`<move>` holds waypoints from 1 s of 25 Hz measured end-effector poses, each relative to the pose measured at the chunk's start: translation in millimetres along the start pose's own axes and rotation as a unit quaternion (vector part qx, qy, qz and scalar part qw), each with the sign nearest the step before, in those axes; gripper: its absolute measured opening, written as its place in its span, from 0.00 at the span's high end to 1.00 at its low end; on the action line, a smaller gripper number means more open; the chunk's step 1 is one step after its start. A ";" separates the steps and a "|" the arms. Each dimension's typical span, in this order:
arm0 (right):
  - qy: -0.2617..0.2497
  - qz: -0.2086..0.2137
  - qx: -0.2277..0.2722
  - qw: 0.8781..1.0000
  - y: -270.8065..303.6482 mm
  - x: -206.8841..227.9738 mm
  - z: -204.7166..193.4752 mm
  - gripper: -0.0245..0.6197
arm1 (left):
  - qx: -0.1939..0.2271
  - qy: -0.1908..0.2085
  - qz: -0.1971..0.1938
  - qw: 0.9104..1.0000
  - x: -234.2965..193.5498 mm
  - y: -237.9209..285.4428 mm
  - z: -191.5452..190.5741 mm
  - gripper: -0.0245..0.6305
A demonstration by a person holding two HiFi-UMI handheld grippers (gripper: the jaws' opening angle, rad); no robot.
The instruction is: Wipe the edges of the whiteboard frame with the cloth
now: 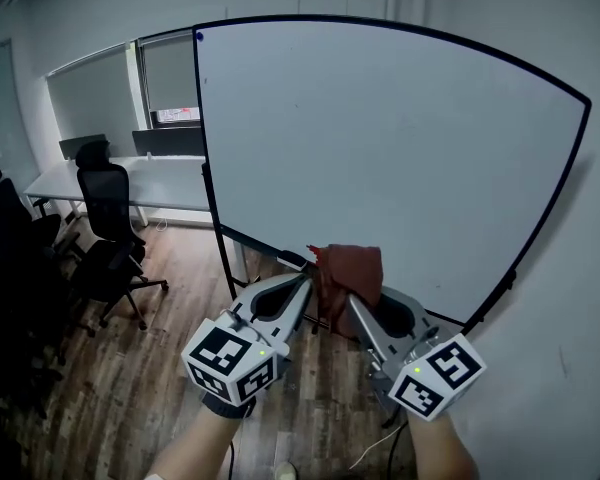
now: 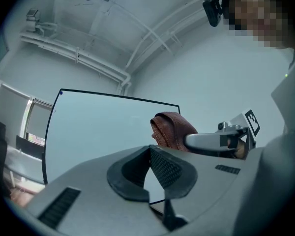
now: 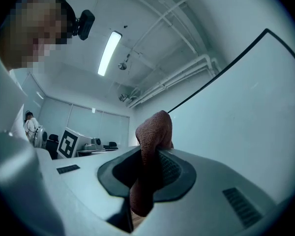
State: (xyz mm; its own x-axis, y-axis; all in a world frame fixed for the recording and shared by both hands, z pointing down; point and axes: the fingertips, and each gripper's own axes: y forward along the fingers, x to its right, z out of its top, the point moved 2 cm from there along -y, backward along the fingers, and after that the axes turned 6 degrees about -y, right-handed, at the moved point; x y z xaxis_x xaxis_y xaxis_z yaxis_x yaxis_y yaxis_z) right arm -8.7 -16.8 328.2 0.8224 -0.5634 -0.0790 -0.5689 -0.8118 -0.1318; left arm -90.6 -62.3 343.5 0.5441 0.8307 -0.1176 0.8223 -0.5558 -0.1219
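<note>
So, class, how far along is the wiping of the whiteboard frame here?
Done: the right gripper has clamped the reddish-brown cloth. In hand: the cloth is held up near the lower edge of the black whiteboard frame; contact cannot be told. The left gripper is shut, empty. Left: apparently all the edges; nothing shows any wiped.

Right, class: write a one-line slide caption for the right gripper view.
Right gripper shut on a brown cloth beside the whiteboard.

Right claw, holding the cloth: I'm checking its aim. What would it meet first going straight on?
Probably the whiteboard, near its black lower frame edge, with the cloth in the right claw touching first; depth is unclear.
</note>
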 end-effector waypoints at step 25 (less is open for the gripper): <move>-0.084 0.020 0.057 0.995 192.4 219.3 86.1 0.87 | 0.055 0.022 -0.006 0.998 -151.2 219.5 103.0 0.95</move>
State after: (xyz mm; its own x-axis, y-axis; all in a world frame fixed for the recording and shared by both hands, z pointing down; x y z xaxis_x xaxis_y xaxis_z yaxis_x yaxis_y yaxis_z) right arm 63.1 -283.4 200.5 0.7948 -0.5533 -0.2492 -0.6040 -0.7612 -0.2363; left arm -9.5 -313.0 233.0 0.5427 0.8367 -0.0730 0.8069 -0.5436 -0.2310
